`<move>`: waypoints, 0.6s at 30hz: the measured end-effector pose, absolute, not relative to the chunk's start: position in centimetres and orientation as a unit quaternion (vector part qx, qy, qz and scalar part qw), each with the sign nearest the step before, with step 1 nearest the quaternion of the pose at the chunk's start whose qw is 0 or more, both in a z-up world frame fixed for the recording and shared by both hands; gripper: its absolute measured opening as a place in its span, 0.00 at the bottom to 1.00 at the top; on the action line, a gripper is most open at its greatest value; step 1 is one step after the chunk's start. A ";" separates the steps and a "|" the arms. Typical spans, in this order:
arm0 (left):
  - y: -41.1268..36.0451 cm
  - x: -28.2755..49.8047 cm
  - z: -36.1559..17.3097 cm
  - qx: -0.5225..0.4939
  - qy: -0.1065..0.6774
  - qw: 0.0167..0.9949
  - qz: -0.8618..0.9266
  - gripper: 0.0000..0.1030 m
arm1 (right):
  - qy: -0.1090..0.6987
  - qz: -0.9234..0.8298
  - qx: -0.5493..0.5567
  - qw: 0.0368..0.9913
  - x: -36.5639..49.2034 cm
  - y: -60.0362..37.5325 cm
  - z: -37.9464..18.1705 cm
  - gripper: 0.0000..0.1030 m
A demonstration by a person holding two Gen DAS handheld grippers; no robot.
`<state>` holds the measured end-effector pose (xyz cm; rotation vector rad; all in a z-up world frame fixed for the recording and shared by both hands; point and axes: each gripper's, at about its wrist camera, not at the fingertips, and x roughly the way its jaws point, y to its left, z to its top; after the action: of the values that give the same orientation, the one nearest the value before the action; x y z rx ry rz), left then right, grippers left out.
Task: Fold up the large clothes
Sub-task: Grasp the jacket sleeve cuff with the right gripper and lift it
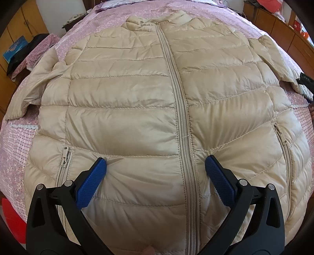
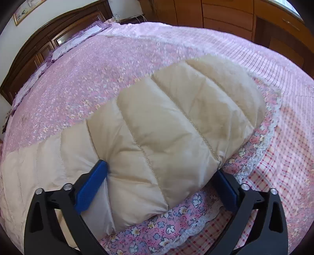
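A beige quilted puffer jacket (image 1: 125,117) lies flat and zipped, front up, on the bed, collar at the far end and both sleeves spread out to the sides. My left gripper (image 1: 156,162) is open low on the jacket's front. Its blue fingertips (image 1: 101,164) dent the fabric, and the zipper (image 1: 186,166) runs between them. In the right wrist view, the jacket's sleeve (image 2: 176,121) lies across the bedspread. My right gripper (image 2: 161,168) is open wide and straddles that sleeve, one blue pad at each side of it.
A pink floral bedspread (image 2: 88,82) with a lace-edged checked border (image 2: 284,157) covers the bed. Pillows (image 2: 78,37) and a dark wooden headboard (image 2: 39,49) stand at the far end. Wooden cupboards (image 2: 225,15) line the right. A blue box (image 1: 15,49) and something red (image 1: 11,215) sit left.
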<state>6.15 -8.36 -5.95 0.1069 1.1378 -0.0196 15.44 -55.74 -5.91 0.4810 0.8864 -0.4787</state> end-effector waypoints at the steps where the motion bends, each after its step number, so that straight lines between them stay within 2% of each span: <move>1: -8.3 6.1 -6.0 0.050 0.538 0.842 -0.010 0.97 | 0.416 -0.225 0.225 0.852 15.3 -55.6 -5.7 0.81; 2: -8.3 6.1 -6.0 0.050 0.537 0.842 -0.010 0.97 | 0.408 -0.217 0.220 0.859 15.1 -55.2 -5.3 0.66; 3: -8.3 6.1 -6.0 0.051 0.536 0.842 -0.010 0.97 | 0.405 -0.210 0.220 0.862 14.8 -55.0 -5.2 0.53; 4: -8.4 6.0 -5.9 0.051 0.536 0.843 -0.011 0.97 | 0.399 -0.198 0.222 0.867 14.6 -54.7 -5.0 0.46; 5: -8.3 6.0 -6.0 0.050 0.535 0.843 -0.011 0.97 | 0.394 -0.193 0.224 0.870 14.2 -54.4 -4.6 0.30; 6: -8.3 5.9 -5.9 0.050 0.535 0.843 -0.012 0.97 | 0.389 -0.189 0.226 0.873 13.9 -54.4 -4.3 0.19; 7: -8.2 5.9 -5.9 0.049 0.535 0.843 -0.013 0.97 | 0.379 -0.182 0.232 0.877 13.3 -54.2 -3.7 0.15; 9: -8.2 5.8 -5.9 0.049 0.533 0.844 -0.015 0.97 | 0.357 -0.175 0.233 0.887 12.1 -53.9 -2.3 0.08; 18: -7.8 5.3 -5.3 0.046 0.525 0.849 -0.023 0.97 | 0.290 -0.120 0.236 0.920 7.0 -51.9 4.5 0.07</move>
<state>5.29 -7.81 -5.29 0.0979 1.1072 -0.0493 7.01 -51.91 4.52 0.4847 0.5951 -0.2466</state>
